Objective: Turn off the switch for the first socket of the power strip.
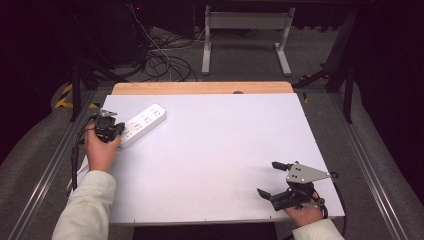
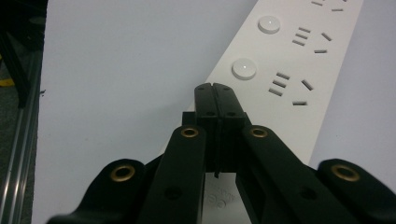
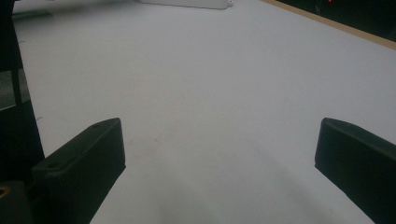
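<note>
Left gripper (image 2: 215, 88) at 6 o'clock, jaws pressed tight together, tips over the near end of a white power strip (image 2: 289, 70). Strip running up toward 1 o'clock on a white table (image 2: 121, 70). Two round buttons (image 2: 244, 68) beside its slots.

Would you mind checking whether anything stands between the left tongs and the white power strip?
Nothing visible does: the shut left tongs are right over the near end of the long white plastic power strip.

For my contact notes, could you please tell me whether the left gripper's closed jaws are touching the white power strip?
Cannot tell. In the left gripper view the left gripper, jaws shut together, overlaps the power strip near a round button, but no view plainly shows contact or a gap.
</note>
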A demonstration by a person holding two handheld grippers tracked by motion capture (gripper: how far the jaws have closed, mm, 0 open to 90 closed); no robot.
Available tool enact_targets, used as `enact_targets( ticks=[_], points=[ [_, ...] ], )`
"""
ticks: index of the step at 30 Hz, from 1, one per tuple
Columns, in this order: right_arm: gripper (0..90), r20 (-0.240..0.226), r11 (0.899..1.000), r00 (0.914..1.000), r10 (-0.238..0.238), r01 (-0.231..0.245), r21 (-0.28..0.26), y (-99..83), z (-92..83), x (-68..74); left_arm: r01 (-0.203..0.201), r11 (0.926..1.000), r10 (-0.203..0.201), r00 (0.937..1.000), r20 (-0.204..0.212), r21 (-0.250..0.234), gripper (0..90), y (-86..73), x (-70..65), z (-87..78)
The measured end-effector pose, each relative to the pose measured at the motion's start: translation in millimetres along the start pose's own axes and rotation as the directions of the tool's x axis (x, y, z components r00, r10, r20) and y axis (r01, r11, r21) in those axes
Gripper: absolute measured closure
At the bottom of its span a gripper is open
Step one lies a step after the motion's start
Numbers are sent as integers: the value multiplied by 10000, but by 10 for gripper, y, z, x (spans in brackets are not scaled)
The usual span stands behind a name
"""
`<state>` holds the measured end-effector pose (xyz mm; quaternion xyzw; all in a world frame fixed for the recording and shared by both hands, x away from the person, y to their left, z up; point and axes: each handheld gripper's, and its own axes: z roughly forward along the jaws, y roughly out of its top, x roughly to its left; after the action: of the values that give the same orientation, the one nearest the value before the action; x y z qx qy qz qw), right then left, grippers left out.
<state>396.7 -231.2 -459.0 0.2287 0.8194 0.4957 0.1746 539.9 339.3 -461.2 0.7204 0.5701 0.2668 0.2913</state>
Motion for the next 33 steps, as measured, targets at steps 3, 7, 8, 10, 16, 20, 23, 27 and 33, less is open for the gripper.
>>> enact_targets(
  ticks=[3, 7, 8, 10, 16, 20, 23, 27, 33],
  points=[
    [22, -6, 10000, 10000, -25, 25, 27, 2, 2, 4, 106, 9999, -106, 9999, 5, -11, 900, -5, -2, -1],
    [22, -16, 10000, 10000, 4, -4, 1, 0, 1, 1, 176, 9998, -176, 9998, 28, -37, 900, -7, 3, 1],
    [22, -21, 10000, 10000, 8, -8, 5, -1, 1, 1, 199, 9998, -199, 9998, 24, -38, 900, -7, 2, 1],
    [22, -27, 10000, 10000, -11, 11, 2, 0, 1, 3, 154, 9999, -154, 9999, -27, -34, 900, -6, -5, 2],
    [22, -62, 10000, 10000, -4, 5, 52, -2, 6, 1, 194, 9998, -193, 9998, -99, 22, 900, -4, -15, 4],
    [22, -73, 10000, 10000, 0, 1, 54, -2, 8, -1, 301, 9995, -300, 9995, -108, 80, 900, 3, -14, 9],
    [22, -93, 10000, 10000, 3, -3, 33, -2, 2, 5, 203, 9998, -203, 9998, -46, -3, 900, 16, -16, 30],
    [22, -126, 10000, 9999, 45, -45, 9, -2, 7, -4, -174, 9998, 175, 9991, -386, 30, 899, 85, 23, -77],
    [22, -105, 10000, 9999, 87, -87, 49, 0, 26, -11, 87, 9943, -72, 9999, 140, -1062, 898, 187, 63, -379]
  ],
)
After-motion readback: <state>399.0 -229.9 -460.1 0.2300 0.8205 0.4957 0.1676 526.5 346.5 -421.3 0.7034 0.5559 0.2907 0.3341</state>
